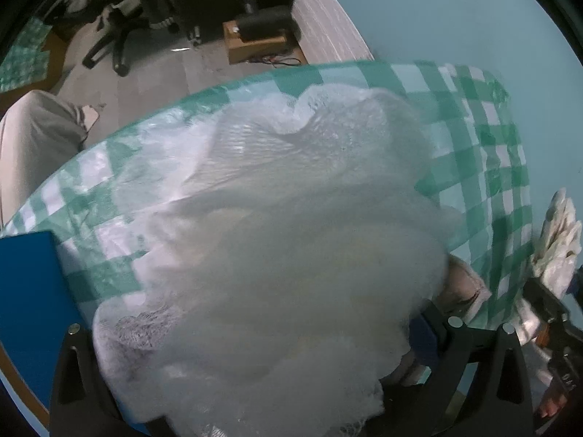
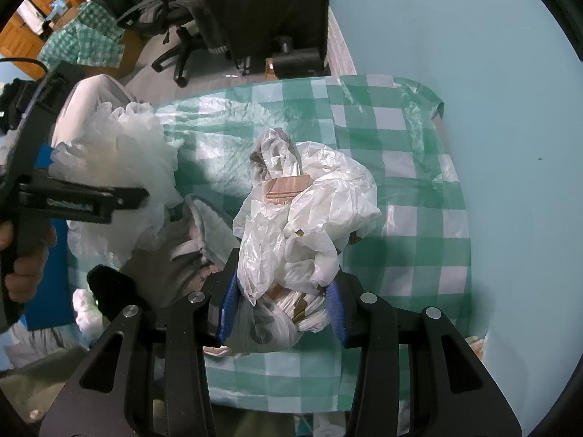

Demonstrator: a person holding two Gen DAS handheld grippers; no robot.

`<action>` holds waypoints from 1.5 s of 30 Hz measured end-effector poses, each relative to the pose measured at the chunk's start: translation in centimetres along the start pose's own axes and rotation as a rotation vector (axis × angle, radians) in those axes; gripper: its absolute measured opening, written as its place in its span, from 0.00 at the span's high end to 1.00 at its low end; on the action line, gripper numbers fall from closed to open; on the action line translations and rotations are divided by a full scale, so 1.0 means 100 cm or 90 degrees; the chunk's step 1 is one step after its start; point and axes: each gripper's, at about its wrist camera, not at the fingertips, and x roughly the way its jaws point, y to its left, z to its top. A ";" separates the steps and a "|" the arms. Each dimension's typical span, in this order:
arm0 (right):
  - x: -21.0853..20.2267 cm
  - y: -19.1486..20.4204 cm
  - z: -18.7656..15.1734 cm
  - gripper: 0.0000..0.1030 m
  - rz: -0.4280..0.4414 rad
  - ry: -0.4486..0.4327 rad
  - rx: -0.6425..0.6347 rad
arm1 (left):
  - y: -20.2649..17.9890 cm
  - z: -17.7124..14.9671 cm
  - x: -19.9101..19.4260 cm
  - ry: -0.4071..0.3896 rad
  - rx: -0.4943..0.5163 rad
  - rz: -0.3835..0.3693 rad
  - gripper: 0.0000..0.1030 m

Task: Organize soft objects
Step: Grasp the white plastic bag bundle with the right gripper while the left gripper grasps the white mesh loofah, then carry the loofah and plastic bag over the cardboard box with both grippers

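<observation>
The bundle of white plastic bags (image 2: 306, 218) hung over the green-checked cloth (image 2: 411, 196), its lower end pinched between the blue pads (image 2: 227, 309) of the right gripper (image 2: 282, 309), whose jaws were clamped on it; brown paper or tape showed through the film, but what lay inside could not be made out. Left of the bundle, a frothy white mesh wad (image 2: 120, 160) sat at the left gripper (image 2: 144, 193). In the left wrist view that wad (image 1: 291, 240) filled most of the frame, blurred and close, hiding the fingertips, so whether those jaws were apart or together could not be told. Beside it, greyish fabric (image 2: 178, 255) lay partly covered on the cloth.
</observation>
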 end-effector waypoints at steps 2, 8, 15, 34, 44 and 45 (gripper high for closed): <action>-0.001 0.000 0.001 0.60 0.000 -0.001 -0.002 | -0.001 0.001 0.006 0.001 0.010 0.000 0.00; -0.005 0.003 0.004 0.60 0.005 -0.013 -0.011 | -0.001 -0.003 0.009 -0.013 0.016 -0.013 0.13; -0.011 0.011 0.006 0.60 0.002 -0.027 -0.027 | -0.005 -0.021 -0.007 -0.050 0.034 -0.012 0.35; -0.032 0.047 0.019 0.60 0.005 -0.059 -0.089 | 0.007 -0.084 -0.079 -0.148 0.040 0.031 0.44; -0.041 0.073 0.022 0.60 0.018 -0.071 -0.127 | 0.034 -0.115 -0.108 -0.186 -0.004 0.039 0.44; -0.042 0.076 0.023 0.60 0.020 -0.073 -0.132 | 0.036 -0.118 -0.111 -0.187 -0.011 0.037 0.44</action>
